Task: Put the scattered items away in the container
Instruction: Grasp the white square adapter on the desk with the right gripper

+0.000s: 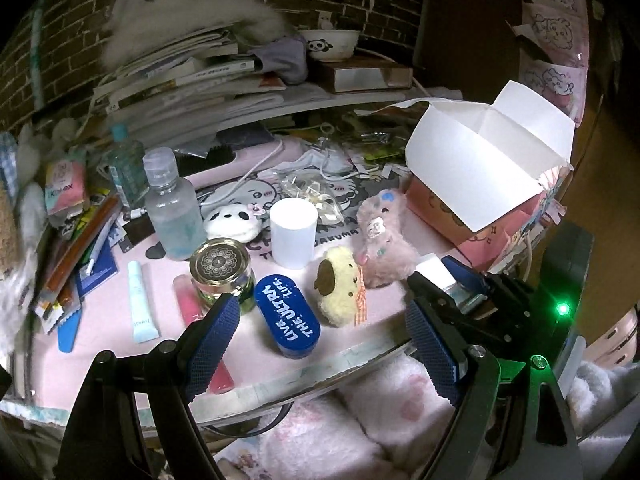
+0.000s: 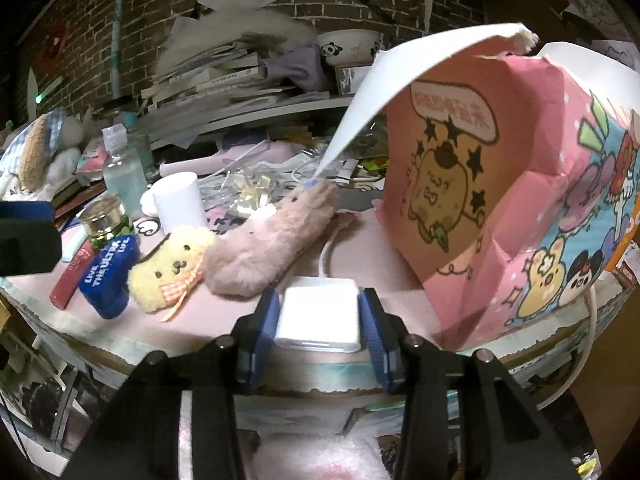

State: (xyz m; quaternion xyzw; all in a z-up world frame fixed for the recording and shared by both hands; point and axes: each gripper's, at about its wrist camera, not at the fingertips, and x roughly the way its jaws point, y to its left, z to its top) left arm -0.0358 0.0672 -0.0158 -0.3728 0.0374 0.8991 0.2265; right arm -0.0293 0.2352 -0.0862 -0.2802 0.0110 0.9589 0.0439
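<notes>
The right claw (image 2: 319, 322) is bracketing the flat white plastic charger block (image 2: 318, 318) at the table's near edge, pads just beside its sides, grip uncertain. The pink cartoon-printed paper box (image 2: 500, 208), open-flapped, is standing at its two o'clock. The left claw (image 1: 320, 344), gaping wide and empty, is hovering farther off.

My pink-covered table (image 1: 168, 344) carries a crowded spread. Between my left jaws, just ahead, lies the blue oval plastic case (image 1: 287, 315) with white lettering. Left of it stands a gold-lidded glass jar (image 1: 222, 270), with a red tube (image 1: 192, 300) and a pale blue tube (image 1: 140, 304) lying further left. Beyond the jaws stand a white cylinder (image 1: 293, 233) and a clear bottle (image 1: 170, 212). Right of the case lie a yellow plush dog (image 1: 339, 292) and a pink furry plush (image 1: 380, 240). Between my right jaws sits a flat white square adapter (image 2: 320, 316); the pink cartoon-printed paper box (image 2: 500, 208) stands to their right.
</notes>
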